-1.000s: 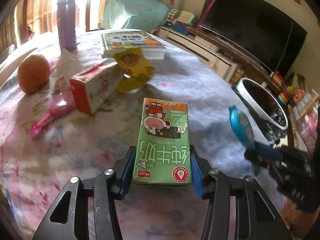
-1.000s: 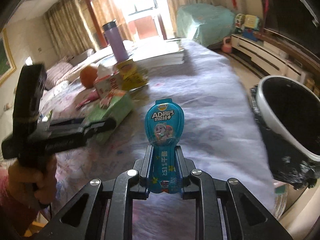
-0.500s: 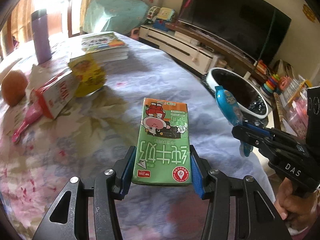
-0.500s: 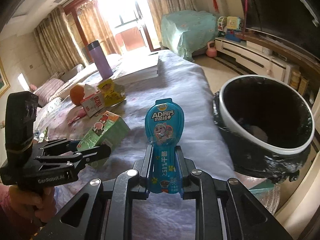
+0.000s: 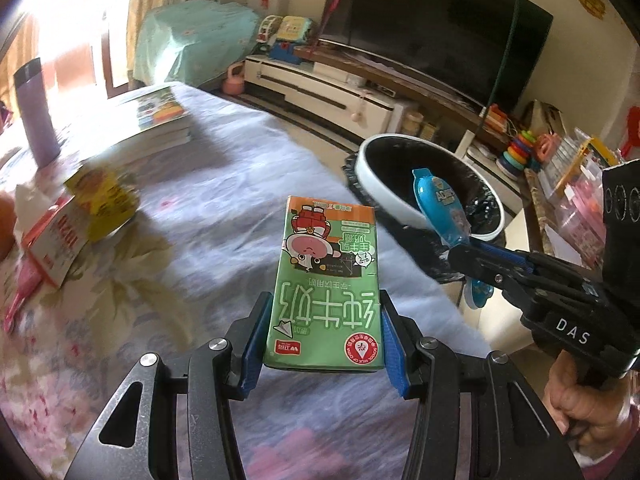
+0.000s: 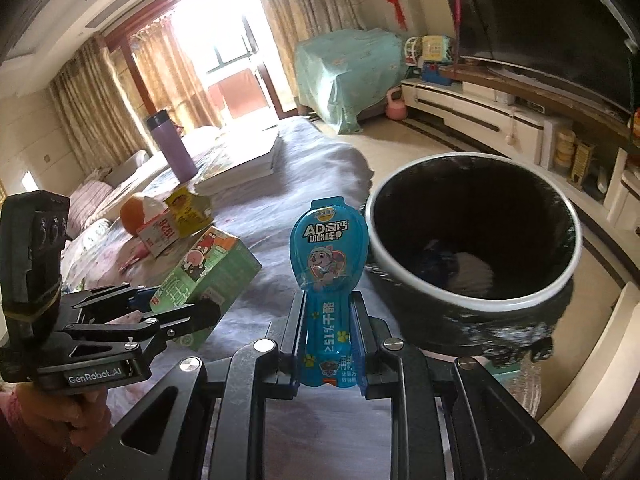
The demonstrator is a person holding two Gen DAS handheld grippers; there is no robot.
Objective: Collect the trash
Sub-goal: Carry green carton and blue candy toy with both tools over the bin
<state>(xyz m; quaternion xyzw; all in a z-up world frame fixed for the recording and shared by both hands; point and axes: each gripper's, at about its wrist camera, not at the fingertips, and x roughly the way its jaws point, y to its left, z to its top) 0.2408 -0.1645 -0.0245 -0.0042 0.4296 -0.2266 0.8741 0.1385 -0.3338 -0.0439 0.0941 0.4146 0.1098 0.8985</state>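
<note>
My left gripper is clamped on a green milk carton, the blue pads pressed against its two long sides, its printed face up and its far end pointing toward the trash bin. My right gripper is clamped on the narrow lower part of a blue snack wrapper, which stands up from the jaws with its rounded top just beside the bin's near rim; in the left wrist view that wrapper overlaps the bin's dark opening.

The bin is round, with a white rim and a black liner, and something pale lies at its bottom. It stands off the edge of the table, on the pale floor. The table is draped in a lavender floral cloth. Well away from the bin, across the cloth, sit a yellow packet, a red and white box, an orange, a stack of books and a purple flask. A pink item lies at the cloth's far edge, too blurred to name.

Beyond the bin runs a low white TV cabinet with a large dark television above it. Farther from the bin, a teal dust cover drapes some furniture beside bright, curtained windows.
</note>
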